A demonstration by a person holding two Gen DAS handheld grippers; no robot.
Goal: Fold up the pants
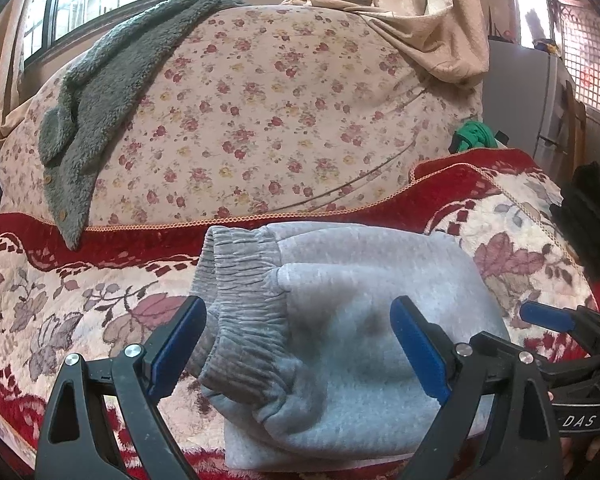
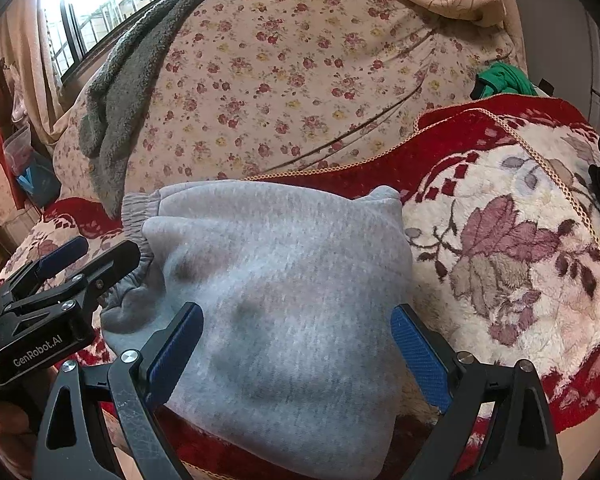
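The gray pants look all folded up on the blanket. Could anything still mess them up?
Maybe, in two ways.

1. Both claws, left claw and right claw, hang open right over the folded gray pants. A pad could snag the fuzzy cloth and drag a layer open.

2. The ribbed waistband bulges out at one side, so the bundle looks loose and could flop apart on the soft blanket.

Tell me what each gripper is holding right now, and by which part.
Nothing is held. The left gripper and right gripper both stand open over the folded grey pants, with no pad pressing on the fabric.
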